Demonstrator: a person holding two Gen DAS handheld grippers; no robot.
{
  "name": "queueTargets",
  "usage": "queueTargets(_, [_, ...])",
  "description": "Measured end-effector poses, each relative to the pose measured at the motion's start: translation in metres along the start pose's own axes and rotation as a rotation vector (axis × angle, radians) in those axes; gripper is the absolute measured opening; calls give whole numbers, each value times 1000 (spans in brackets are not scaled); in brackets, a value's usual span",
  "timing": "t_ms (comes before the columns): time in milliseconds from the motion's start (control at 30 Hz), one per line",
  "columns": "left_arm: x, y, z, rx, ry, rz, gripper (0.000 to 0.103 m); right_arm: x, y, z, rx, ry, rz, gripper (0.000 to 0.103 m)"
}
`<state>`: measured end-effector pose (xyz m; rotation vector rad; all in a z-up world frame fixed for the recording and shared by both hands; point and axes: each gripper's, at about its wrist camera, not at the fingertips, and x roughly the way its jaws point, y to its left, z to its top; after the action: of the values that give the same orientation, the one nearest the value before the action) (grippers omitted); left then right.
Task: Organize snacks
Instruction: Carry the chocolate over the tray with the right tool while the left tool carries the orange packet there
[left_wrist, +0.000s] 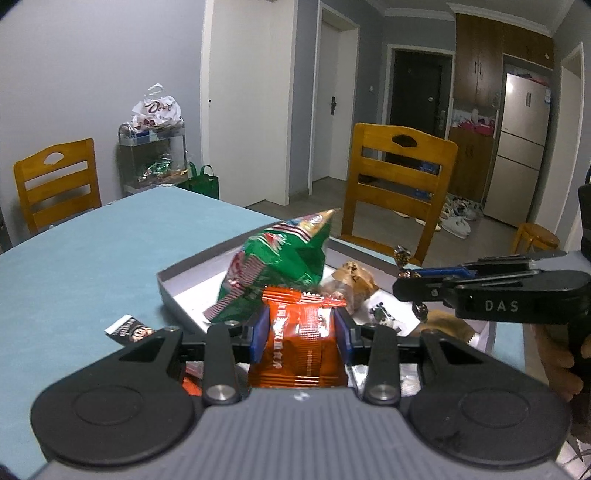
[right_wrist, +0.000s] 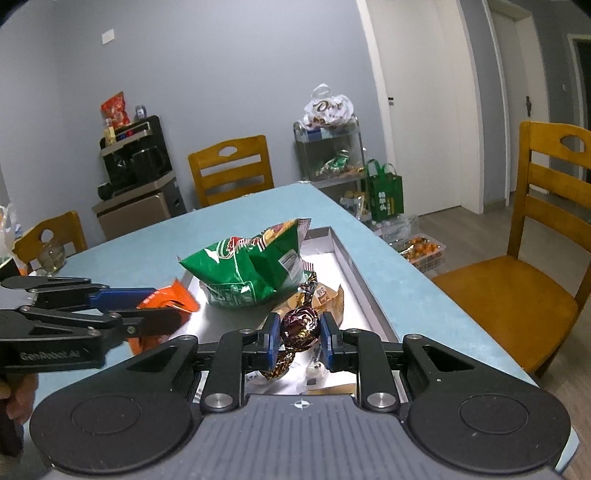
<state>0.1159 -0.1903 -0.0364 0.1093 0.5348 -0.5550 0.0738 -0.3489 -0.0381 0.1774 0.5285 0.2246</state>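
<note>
My left gripper (left_wrist: 301, 334) is shut on an orange snack packet (left_wrist: 301, 343) and holds it over the near end of a shallow grey box (left_wrist: 168, 291). It shows from the side in the right wrist view (right_wrist: 162, 314), with the orange packet (right_wrist: 173, 299) in it. My right gripper (right_wrist: 298, 332) is shut on a dark foil-wrapped candy (right_wrist: 300, 325) above the box (right_wrist: 364, 280). In the left wrist view it reaches in from the right (left_wrist: 406, 280). A green chip bag (left_wrist: 277, 269) (right_wrist: 251, 269) and a tan wrapped pastry (left_wrist: 354, 280) (right_wrist: 325, 295) lie in the box.
The box sits on a blue-topped table (left_wrist: 110, 251). A small dark sachet (left_wrist: 129, 328) lies on the table left of the box. Wooden chairs (left_wrist: 395, 184) (right_wrist: 546, 258) stand around the table. A metal cart (right_wrist: 328, 155) with snack bags stands by the wall.
</note>
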Motion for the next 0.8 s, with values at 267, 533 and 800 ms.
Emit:
queueTargets(267, [32,-1,-2,2,42,27,35,16,1,1,19,46,-21,25])
queueTargets(533, [45,3,0,-2,46,51,35,18,6,-2,10,47,-27,25])
queueTargets(800, [50,6,1,3,41,68,35,20,13,-4,21,43,-61,25])
